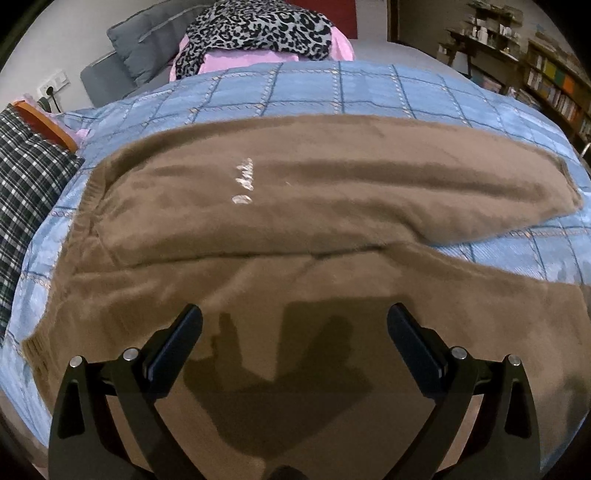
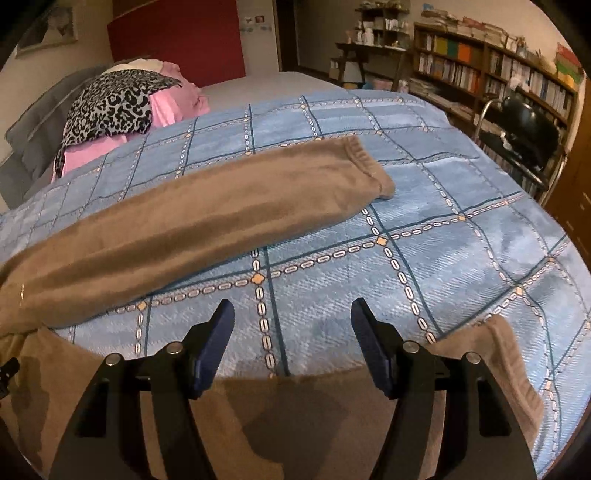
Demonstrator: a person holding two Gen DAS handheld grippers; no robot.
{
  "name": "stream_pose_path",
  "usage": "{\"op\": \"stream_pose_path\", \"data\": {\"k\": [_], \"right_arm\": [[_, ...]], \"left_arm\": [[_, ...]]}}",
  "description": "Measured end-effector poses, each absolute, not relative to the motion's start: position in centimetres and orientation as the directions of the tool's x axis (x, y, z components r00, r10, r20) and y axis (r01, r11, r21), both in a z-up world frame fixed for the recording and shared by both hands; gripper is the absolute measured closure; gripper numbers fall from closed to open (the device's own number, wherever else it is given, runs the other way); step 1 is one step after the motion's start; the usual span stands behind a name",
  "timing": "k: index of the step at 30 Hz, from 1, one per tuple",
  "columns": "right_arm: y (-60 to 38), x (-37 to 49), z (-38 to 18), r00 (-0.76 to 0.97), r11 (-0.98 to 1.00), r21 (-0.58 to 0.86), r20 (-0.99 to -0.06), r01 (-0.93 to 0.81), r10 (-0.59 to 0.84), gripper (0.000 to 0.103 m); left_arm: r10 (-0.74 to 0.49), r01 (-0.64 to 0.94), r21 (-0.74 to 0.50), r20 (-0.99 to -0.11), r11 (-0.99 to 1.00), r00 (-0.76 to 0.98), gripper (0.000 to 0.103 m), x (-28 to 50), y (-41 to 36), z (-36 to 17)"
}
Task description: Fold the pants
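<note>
Brown fleece pants (image 1: 295, 206) lie spread flat on a blue checked bedspread (image 1: 295, 92), waistband at the left, legs running right. My left gripper (image 1: 294, 317) is open and empty, hovering over the near leg by the hip area. In the right wrist view the far leg (image 2: 207, 218) ends in a cuff at mid-frame. The near leg (image 2: 295, 413) lies under my right gripper (image 2: 292, 314), its cuff (image 2: 509, 354) at the right. The right gripper is open and empty above the near leg's upper edge.
A leopard-print cloth (image 1: 258, 29) on pink fabric (image 2: 177, 103) and grey pillows (image 1: 147, 44) lie at the bed's head. A plaid garment (image 1: 26, 177) lies at the left edge. Bookshelves (image 2: 491, 70) and a black chair (image 2: 524, 129) stand right of the bed.
</note>
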State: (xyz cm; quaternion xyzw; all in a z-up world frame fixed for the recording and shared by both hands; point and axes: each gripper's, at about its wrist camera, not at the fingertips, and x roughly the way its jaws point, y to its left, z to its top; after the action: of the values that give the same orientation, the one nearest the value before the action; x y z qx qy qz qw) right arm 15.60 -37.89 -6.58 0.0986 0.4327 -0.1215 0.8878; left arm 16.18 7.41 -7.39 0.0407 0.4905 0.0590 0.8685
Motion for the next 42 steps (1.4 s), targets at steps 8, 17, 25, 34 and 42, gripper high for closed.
{"op": "stream_pose_path", "data": {"k": [8,17,25,34,42], "right_arm": [[-38.9,18.8,-7.3,0.573,0.931,0.140,-0.815,0.336,-0.084,0.037],[-37.4,21.5,-8.2,0.562,0.938,0.150,-0.825,0.312,-0.055,0.037],[-37.1,23.2,-8.6,0.552,0.937,0.145,-0.832,0.317,-0.058,0.036],[-37.6,24.2,-9.4,0.544,0.933,0.149,-0.837,0.328,-0.058,0.036],[-42.0,26.6,-8.6,0.560,0.919,0.143,-0.823,0.368,-0.096,0.036]], "left_arm": [[0.246,-0.177,0.178,-0.807,0.968,0.537,0.002,21.3,14.2,-5.1],[0.316,-0.312,0.174,-0.808,0.934,0.497,0.002,27.6,23.9,-4.8],[0.343,-0.414,0.150,-0.827,0.898,0.445,0.002,33.1,30.9,-6.2],[0.243,-0.480,0.036,-0.894,0.876,0.376,0.002,37.6,36.1,-9.8],[0.221,-0.488,0.002,-0.893,0.873,0.391,0.002,38.1,35.9,-11.0]]}}
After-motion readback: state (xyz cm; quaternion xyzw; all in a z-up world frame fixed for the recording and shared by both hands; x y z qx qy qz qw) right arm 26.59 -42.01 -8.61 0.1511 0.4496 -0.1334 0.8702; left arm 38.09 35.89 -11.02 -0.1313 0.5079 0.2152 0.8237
